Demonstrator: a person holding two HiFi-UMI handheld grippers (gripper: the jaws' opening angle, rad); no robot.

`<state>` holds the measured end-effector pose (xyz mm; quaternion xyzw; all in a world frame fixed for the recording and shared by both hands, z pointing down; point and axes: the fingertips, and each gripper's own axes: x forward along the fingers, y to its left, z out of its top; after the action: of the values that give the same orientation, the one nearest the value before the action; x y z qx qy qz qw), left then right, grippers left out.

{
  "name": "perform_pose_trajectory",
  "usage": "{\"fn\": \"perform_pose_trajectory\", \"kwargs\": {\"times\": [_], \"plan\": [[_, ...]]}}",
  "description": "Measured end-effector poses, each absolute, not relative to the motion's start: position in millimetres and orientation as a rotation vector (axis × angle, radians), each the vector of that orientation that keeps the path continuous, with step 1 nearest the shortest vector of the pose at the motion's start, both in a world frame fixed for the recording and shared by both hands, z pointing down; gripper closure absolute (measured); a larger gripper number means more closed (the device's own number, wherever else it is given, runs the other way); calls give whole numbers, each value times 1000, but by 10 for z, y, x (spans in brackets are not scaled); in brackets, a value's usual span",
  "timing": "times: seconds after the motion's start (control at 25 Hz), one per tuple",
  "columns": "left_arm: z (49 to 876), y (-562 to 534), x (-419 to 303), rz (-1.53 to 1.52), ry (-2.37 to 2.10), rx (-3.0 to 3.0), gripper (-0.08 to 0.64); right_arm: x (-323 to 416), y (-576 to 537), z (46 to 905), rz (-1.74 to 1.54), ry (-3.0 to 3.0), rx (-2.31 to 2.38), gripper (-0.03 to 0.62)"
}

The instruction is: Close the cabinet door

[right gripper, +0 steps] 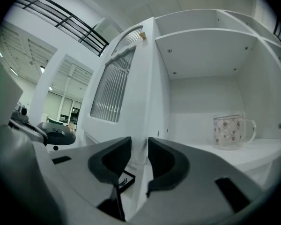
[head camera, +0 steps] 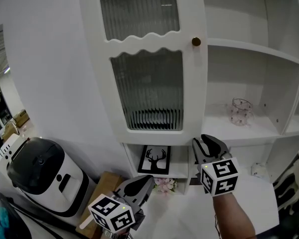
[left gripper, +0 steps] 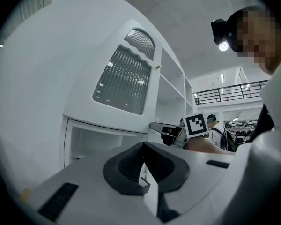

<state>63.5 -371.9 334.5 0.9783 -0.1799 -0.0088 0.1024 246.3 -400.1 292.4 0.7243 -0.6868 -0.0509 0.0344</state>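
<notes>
The cabinet door [head camera: 147, 83], ribbed glass in a white frame, stands swung out toward the near side. It is hinged at the far left of the open shelves, and its free edge runs upright with the knob [head camera: 196, 42] high on it. The right gripper [head camera: 199, 142] is the nearer one, at that edge's lower corner. Its jaws are parted by a narrow gap that lines up with the edge, and no firm clamp is evident. Closing likely means carrying that edge right and far, toward the shelf with the glass mug [head camera: 240, 111]. The left gripper [head camera: 148, 179] hangs lower left, pointing up, jaws together and empty.
</notes>
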Motion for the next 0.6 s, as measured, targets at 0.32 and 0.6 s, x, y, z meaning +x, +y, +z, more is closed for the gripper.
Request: {"fn": "perform_pose_trajectory", "kwargs": {"times": [0.32,0.6], "plan": [[3283,-3596,386,-45,-505,2887,554,2391,-3744,3001,-55,-2108,2286,572],[3201,-3432,129,-74,-484,2896,554,2040,-3238,3004,17,-2194,2299,575]]}}
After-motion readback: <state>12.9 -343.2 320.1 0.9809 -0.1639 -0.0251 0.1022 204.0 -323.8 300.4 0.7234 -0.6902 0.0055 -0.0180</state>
